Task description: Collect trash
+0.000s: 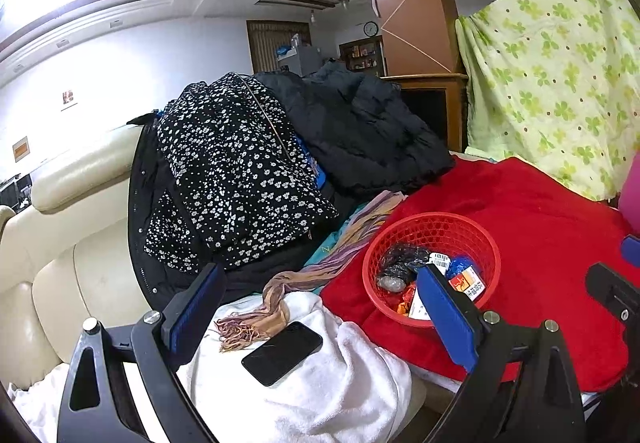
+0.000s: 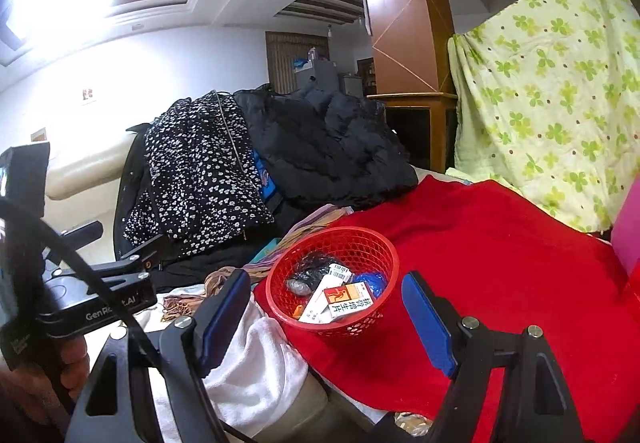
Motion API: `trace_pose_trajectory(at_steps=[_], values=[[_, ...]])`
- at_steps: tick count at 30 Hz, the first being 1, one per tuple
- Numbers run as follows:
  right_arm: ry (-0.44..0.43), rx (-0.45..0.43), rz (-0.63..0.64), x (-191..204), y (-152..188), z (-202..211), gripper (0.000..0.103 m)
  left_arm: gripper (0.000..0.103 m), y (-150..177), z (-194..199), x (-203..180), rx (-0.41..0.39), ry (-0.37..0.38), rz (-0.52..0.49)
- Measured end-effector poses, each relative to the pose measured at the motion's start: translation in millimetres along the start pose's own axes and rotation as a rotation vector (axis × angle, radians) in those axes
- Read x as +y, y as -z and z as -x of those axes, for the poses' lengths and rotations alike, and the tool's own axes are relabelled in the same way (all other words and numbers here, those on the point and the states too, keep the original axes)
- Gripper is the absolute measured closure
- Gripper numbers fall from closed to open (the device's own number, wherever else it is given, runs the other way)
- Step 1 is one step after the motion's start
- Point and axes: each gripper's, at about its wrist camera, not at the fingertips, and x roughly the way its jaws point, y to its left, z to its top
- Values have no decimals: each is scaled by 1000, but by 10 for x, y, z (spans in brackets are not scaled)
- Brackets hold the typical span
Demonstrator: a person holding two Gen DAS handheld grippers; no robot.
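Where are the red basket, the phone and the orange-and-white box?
red basket (image 2: 360, 239): right wrist view, far mesh wall.
phone (image 1: 282, 353): left wrist view, middle of its dark screen.
orange-and-white box (image 2: 349, 301): right wrist view, printed top face.

Black framed left gripper (image 1: 320, 307) and right gripper (image 2: 326, 311), blue ribbed pads (image 2: 224, 307), silver screws (image 2: 468, 322) at the finger joints. White lettering and a black cable (image 2: 80, 263) on the left one's body.

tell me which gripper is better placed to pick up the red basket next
Right, probably. The right gripper is open with the red basket framed between its fingers. The left gripper is open over the white towel and phone, basket off to its right.
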Motion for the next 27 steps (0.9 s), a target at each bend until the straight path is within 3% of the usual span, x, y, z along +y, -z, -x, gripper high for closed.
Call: trace_pose_trajectory(at_steps=[27], values=[[28, 67, -86, -204, 164, -183, 22, 7, 260, -156, -277, 76, 41, -82]])
